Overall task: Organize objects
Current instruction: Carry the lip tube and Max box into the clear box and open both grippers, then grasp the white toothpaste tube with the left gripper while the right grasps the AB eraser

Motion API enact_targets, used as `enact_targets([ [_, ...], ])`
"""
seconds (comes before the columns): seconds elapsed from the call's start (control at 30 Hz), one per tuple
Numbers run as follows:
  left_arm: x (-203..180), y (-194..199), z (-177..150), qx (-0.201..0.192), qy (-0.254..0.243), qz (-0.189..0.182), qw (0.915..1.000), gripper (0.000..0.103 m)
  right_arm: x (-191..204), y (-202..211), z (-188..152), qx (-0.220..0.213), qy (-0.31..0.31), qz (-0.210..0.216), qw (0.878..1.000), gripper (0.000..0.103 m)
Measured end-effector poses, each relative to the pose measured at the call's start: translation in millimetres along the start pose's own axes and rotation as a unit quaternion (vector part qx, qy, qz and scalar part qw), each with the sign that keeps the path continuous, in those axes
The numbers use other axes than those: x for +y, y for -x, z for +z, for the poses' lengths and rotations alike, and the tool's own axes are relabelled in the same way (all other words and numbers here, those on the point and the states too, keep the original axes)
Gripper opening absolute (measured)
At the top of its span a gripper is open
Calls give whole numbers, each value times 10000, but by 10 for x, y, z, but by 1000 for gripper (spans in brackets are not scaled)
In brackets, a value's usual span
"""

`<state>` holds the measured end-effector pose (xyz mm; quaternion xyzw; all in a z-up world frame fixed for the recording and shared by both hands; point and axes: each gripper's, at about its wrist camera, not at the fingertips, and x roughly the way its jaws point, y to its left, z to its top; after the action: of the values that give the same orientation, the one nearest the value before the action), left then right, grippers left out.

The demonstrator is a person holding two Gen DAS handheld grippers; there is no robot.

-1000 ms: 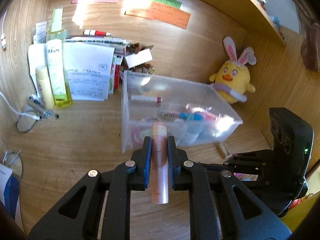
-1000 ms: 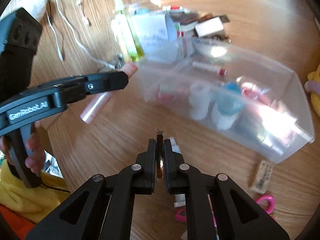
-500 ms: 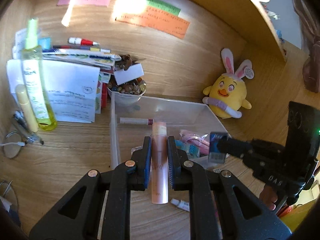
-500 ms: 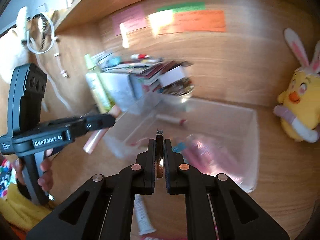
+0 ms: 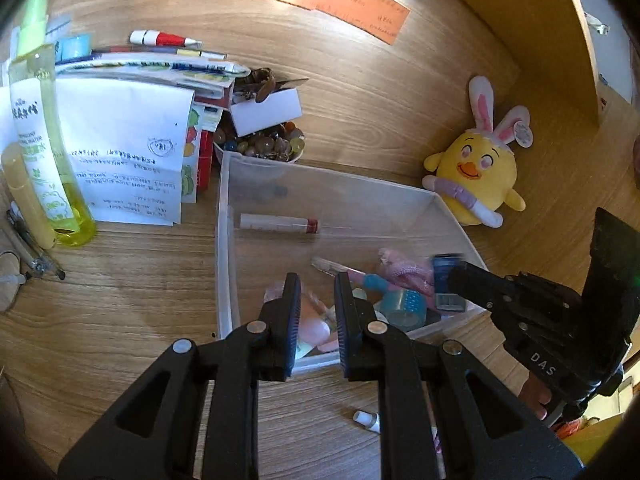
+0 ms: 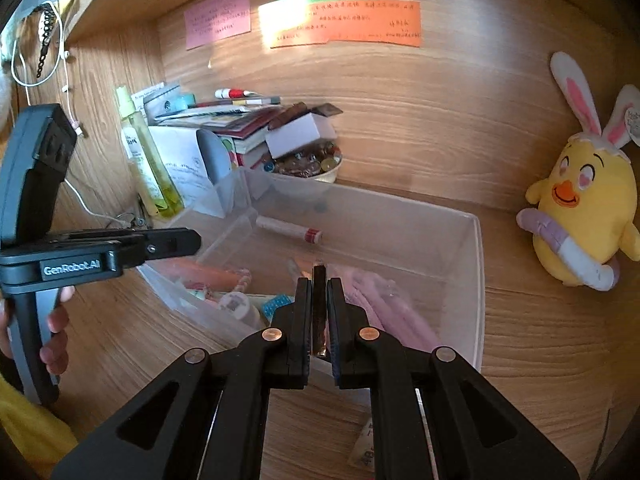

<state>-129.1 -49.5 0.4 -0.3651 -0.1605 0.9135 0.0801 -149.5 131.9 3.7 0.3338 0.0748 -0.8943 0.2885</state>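
A clear plastic bin [image 5: 224,248] sits on the wooden desk and holds several small items, among them a white tube with a red cap [image 5: 278,223]. My left gripper [image 5: 317,304] is open and empty above the bin's near edge. A pink tube [image 6: 208,276] lies in the bin below it. My right gripper [image 6: 319,304] is shut on a thin flat dark item [image 6: 319,312] over the bin [image 6: 478,280]. In the left wrist view that item [image 5: 446,284] looks like a small blue packet.
A yellow bottle [image 5: 44,148], papers and books [image 5: 132,152] stand left of the bin. A bowl of beads [image 5: 260,146] sits behind it. A yellow plush chick [image 5: 476,176] is at the right. A small white-capped tube [image 5: 366,420] lies on the desk in front.
My left gripper has opened and let the pink tube drop into the bin. My right gripper has moved in over the bin with its flat item.
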Motion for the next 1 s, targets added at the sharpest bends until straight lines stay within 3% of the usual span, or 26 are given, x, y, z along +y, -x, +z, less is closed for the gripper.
enact_targets([
  [0.1, -72, 99, -11, -112, -92, 29, 9999, 19, -41, 57, -15, 14, -92, 97, 9999, 18],
  [0.2, -172, 211, -42, -261, -251, 137, 9993, 32, -60, 164, -24, -103, -121, 95, 9998, 26],
  [0.37, -349, 343, -159, -391, -402, 283, 9980, 65, -62, 365, -75, -223, -107, 142, 9996, 32],
  [0.47, -420, 345, -275, -319, -367, 350, 9982, 76, -67, 458, -145, -251, -89, 108, 9996, 38],
  [0.57, -471, 260, -413, -118, -342, 420, 9985, 82, -113, 541, -255, -238, -127, 84, 9996, 43],
  [0.77, -591, -38, -733, 562, -495, 520, 9958, 82, -269, 619, -541, -61, -248, -69, 9996, 48],
  [0.93, -629, -136, -916, 886, -411, 625, 9933, 82, -332, 519, -765, 164, -117, -731, 9971, 48],
  [1.0, -634, -156, -942, 916, -324, 568, 9937, 80, -336, 444, -828, 300, -44, -788, 9964, 48],
])
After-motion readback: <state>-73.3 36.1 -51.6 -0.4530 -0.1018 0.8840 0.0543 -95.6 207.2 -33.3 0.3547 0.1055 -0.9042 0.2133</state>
